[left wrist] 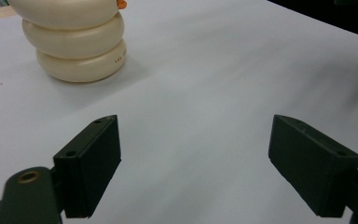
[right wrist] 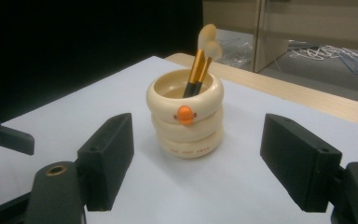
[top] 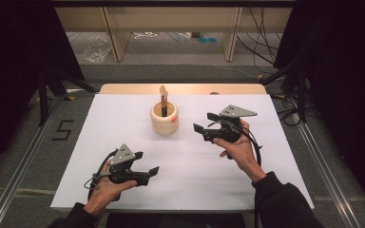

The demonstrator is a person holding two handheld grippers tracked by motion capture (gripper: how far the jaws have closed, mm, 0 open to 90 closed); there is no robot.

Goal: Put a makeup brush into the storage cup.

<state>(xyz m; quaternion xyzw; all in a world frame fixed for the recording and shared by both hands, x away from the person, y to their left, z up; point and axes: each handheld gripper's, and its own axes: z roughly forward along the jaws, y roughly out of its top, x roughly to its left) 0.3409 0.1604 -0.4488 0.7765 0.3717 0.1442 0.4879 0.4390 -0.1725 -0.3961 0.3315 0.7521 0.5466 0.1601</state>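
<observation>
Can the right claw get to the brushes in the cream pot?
Probably yes. The right claw is open and empty, facing the cream pot with bare table between. The brushes stick up above the rim, uncovered.

Dim surroundings, bright table, soft focus

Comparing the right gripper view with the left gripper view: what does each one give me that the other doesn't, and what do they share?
Right gripper view alone: the cream holder's open top, two brushes standing in it, the orange beak-like knob on its front, the wooden table edge and the shelving behind.

Left gripper view alone: the holder's lower rings from close by, with a sliver of the orange knob at the top edge.

Shared: the ringed holder, the white table sheet, and each view's own gripper open with nothing between the jaws.
</observation>
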